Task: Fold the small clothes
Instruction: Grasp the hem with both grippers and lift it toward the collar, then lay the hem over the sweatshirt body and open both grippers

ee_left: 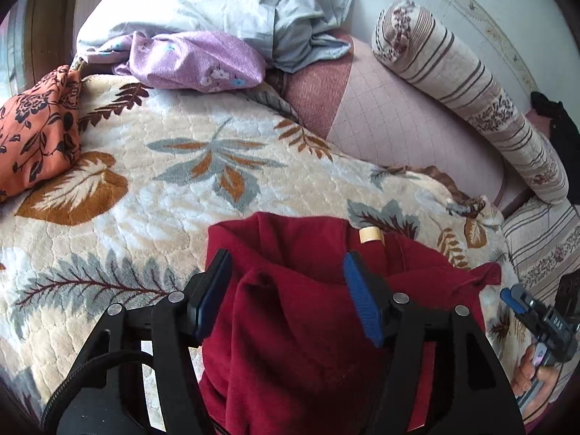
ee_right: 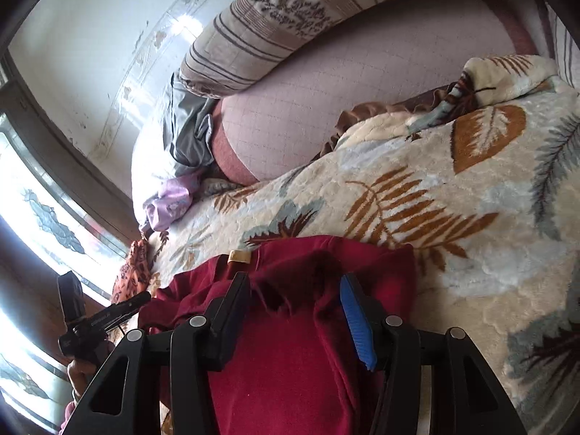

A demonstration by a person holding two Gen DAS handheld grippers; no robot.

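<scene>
A dark red fleece garment (ee_left: 290, 326) lies bunched on the leaf-patterned blanket (ee_left: 163, 181), with a beige label (ee_left: 370, 235) at its far edge. My left gripper (ee_left: 286, 255) stands open over it, a fold of red cloth rising between the jaws without being pinched. In the right wrist view the same garment (ee_right: 290, 355) fills the lower middle, and my right gripper (ee_right: 293, 278) is open with frayed red cloth loose between its fingers. The right gripper (ee_left: 522, 301) shows at the far right of the left wrist view, and the left gripper (ee_right: 119, 308) shows at the left of the right wrist view.
An orange floral cloth (ee_left: 36, 137), a purple flowered cloth (ee_left: 195, 61) and a grey-blue garment (ee_left: 290, 18) lie at the back of the bed. A striped bolster (ee_left: 471, 90) rests on the pink mattress (ee_left: 398, 123). A window (ee_right: 43, 217) is at the left.
</scene>
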